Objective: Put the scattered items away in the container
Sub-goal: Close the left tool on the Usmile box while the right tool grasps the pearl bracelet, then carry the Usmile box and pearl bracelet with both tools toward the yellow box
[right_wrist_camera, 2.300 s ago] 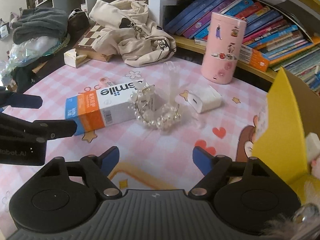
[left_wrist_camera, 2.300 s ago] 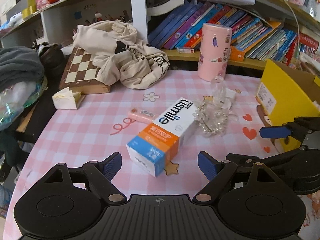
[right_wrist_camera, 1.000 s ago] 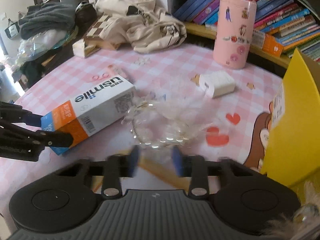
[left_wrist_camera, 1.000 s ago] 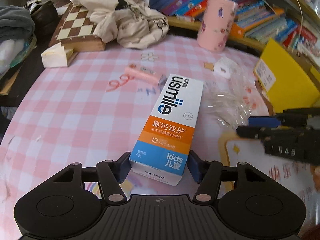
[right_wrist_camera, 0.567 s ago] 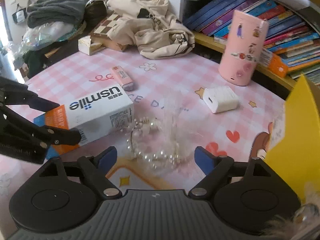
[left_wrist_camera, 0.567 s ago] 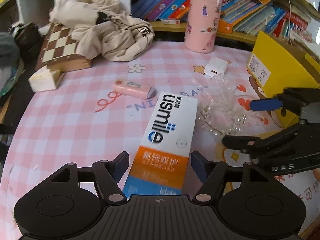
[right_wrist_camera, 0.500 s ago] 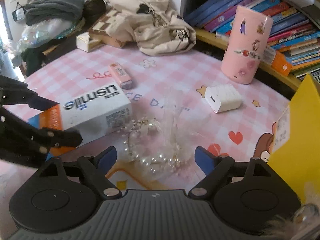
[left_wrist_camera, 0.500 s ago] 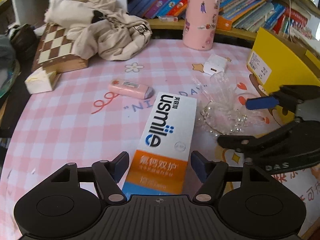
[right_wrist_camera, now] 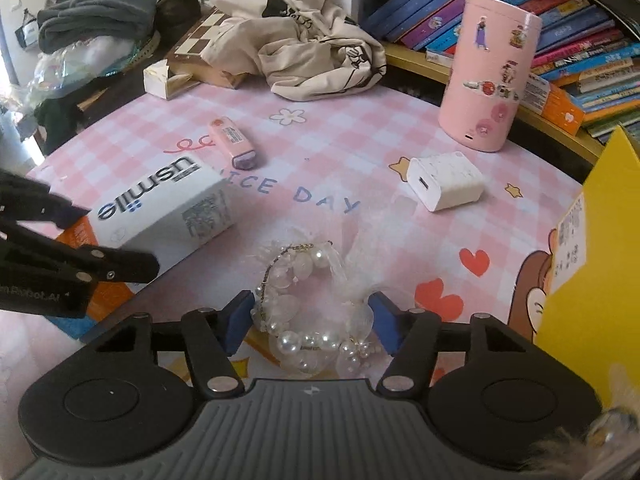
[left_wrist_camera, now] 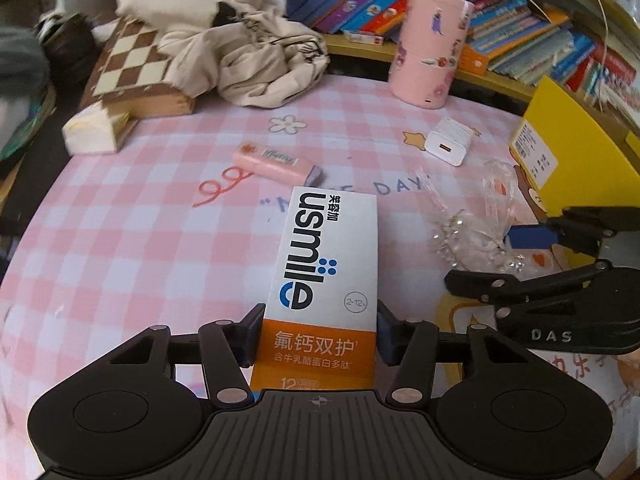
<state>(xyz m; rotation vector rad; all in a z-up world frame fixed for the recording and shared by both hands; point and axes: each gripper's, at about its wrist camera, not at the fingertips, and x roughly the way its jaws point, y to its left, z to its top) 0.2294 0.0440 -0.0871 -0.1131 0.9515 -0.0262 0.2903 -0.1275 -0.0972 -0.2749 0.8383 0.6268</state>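
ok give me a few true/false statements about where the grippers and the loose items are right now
1. The left gripper is clamped on the toothpaste box. True.
2. The pearl bracelet lies inside the yellow box. False: it lies on the table, between the right gripper's fingers.
3. The white charger lies on the table near the pink cylinder. True.
4. The pink eraser is held by a gripper. False: it lies free beyond the toothpaste box.
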